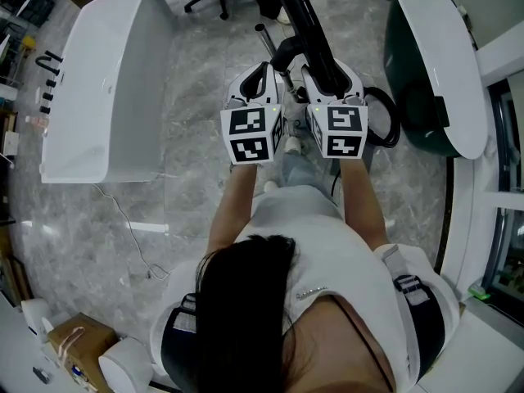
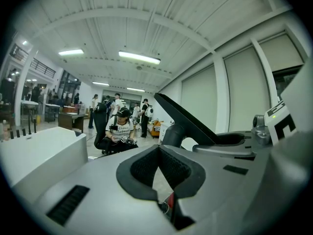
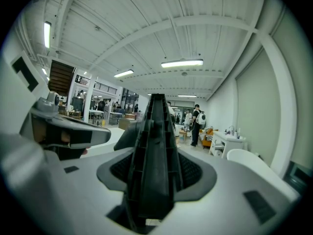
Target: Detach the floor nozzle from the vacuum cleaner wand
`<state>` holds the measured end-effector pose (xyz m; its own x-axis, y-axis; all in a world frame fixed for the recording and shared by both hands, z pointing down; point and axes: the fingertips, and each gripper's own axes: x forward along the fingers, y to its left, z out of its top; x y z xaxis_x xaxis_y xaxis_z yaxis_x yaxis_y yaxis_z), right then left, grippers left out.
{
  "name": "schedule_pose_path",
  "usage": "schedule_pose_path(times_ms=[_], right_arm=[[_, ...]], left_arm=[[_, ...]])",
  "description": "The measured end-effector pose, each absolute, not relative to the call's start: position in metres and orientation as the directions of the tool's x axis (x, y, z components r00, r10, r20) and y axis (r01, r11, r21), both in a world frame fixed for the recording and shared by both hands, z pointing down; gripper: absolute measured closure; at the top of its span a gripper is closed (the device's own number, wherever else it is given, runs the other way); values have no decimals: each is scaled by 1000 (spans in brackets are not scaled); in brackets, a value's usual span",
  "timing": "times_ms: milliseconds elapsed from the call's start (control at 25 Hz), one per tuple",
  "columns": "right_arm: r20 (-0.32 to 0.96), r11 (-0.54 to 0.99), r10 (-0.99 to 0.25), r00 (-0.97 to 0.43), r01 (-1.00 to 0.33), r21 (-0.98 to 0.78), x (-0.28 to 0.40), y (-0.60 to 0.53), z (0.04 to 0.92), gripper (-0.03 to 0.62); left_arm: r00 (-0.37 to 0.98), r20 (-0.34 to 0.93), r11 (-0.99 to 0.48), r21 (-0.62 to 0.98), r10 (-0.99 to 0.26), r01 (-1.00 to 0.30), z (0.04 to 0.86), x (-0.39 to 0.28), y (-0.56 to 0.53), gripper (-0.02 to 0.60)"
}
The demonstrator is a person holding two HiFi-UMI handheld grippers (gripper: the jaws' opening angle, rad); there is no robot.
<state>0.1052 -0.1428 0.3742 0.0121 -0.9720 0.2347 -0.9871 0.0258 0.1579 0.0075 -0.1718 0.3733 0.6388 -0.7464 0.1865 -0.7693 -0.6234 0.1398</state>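
Floor nozzle (image 3: 152, 165) gripped by right fingers (image 3: 196, 172); left fingers (image 2: 144, 169) clenched empty; grey marble floor (image 1: 188, 178), white table (image 1: 106, 72).

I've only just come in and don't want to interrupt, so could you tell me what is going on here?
A standing person holds a gripper in each hand, side by side over the marble floor. The right gripper is clamped on a black ribbed floor nozzle that sticks out ahead of it. The left gripper is shut and empty. A metal tube, probably the wand, shows just beyond them; whether it joins the nozzle I cannot tell.
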Motion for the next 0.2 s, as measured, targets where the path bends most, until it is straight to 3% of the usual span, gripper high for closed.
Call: schedule_pose_path(times_ms=[200], right_arm=[[238, 24, -971, 15, -987, 158, 105, -145, 377, 362]], left_arm=[[641, 192, -626, 139, -743, -767, 376, 9, -174, 578]])
